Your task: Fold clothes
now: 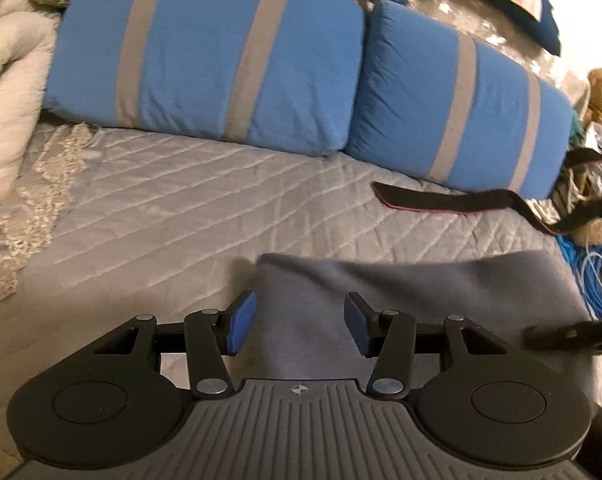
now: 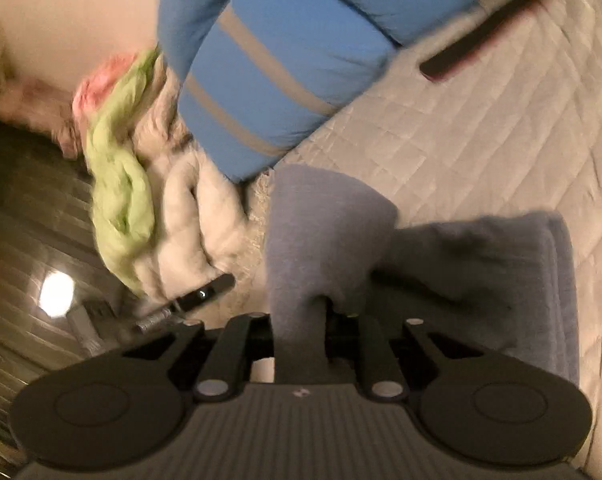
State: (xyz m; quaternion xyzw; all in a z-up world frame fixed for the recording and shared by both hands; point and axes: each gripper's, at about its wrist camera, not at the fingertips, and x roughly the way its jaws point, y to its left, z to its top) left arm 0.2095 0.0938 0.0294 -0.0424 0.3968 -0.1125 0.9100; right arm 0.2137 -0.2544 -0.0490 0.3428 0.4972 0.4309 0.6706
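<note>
Here, left gripper (image 1: pixel 299 326) wide apart above grey garment (image 1: pixel 381 300), right gripper (image 2: pixel 299 312) clamped on its fold

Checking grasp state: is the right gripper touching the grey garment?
Touching. The right wrist view shows the right gripper shut on a bunched fold of the grey garment, which rises from between its fingers with no gap.
</note>
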